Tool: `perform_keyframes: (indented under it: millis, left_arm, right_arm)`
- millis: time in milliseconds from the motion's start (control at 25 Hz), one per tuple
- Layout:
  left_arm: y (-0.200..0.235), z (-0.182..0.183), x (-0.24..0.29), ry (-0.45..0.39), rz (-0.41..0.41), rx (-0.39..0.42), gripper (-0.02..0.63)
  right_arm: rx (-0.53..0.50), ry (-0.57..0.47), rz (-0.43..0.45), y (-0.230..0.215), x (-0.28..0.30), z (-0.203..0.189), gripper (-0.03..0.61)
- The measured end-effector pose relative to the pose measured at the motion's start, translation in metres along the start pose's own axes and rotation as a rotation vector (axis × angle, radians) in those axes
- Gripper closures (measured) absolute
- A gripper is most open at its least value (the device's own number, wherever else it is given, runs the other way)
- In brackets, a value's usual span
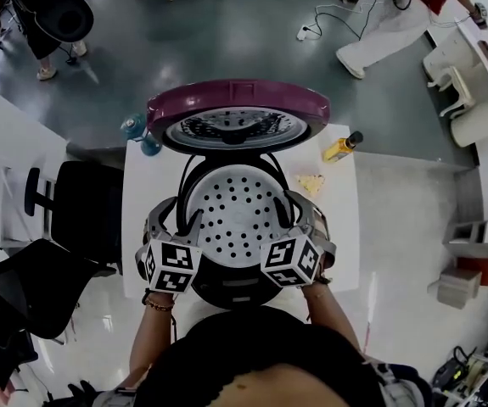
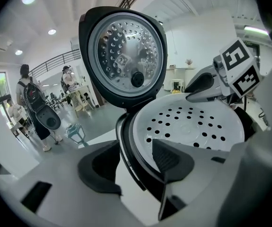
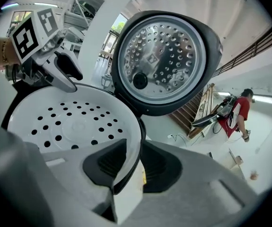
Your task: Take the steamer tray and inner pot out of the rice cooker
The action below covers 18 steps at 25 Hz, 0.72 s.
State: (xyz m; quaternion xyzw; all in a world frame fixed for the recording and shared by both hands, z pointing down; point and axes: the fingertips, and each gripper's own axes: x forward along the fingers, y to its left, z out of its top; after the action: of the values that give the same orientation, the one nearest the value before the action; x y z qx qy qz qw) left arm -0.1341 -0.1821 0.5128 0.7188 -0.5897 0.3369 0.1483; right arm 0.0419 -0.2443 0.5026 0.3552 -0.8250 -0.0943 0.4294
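Note:
The rice cooker [image 1: 227, 288] stands on a white table [image 1: 137, 227] with its purple lid [image 1: 237, 108] swung up. The white perforated steamer tray [image 1: 235, 219] sits in its mouth; the inner pot beneath is hidden. My left gripper [image 1: 184, 219] straddles the tray's left rim. In the left gripper view its jaws [image 2: 136, 167] stand open, one pad inside the tray [image 2: 192, 122] and the outer pad clear of the cooker's black edge. My right gripper [image 1: 290, 212] is at the right rim. In the right gripper view it [image 3: 128, 167] is shut on the tray's rim [image 3: 133, 141].
A yellow bottle [image 1: 342, 147] and a crumpled yellowish scrap [image 1: 310, 183] lie on the table's far right. A teal object [image 1: 133, 130] stands at the far left corner. Black chairs [image 1: 82, 206] crowd the table's left side. People stand far off on the floor.

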Motion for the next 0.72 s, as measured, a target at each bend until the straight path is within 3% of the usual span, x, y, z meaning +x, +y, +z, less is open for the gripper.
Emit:
perform_keyframes:
  millis: [200, 360, 480, 600, 720]
  left_arm:
    - [-0.005, 0.001, -0.009, -0.017, -0.005, 0.011, 0.424]
    - [-0.007, 0.001, -0.017, -0.039, 0.008, 0.026, 0.513]
    - [-0.009, 0.001, -0.022, -0.053, 0.009, 0.019, 0.516]
    - [-0.007, 0.001, -0.03, -0.088, 0.009, -0.036, 0.537]
    - [-0.008, 0.002, -0.037, -0.11, 0.001, -0.074, 0.548]
  right_arm:
    - [0.105, -0.05, 0.005, -0.006, -0.009, 0.006, 0.505]
    - [0.323, -0.121, 0.053, -0.013, -0.017, 0.011, 0.52]
    - [0.491, -0.168, 0.105, -0.02, -0.02, 0.008, 0.529]
    - [0.659, -0.222, 0.149, -0.03, -0.025, 0.006, 0.539]
    - [0.749, -0.254, 0.167, -0.038, -0.033, 0.003, 0.545]
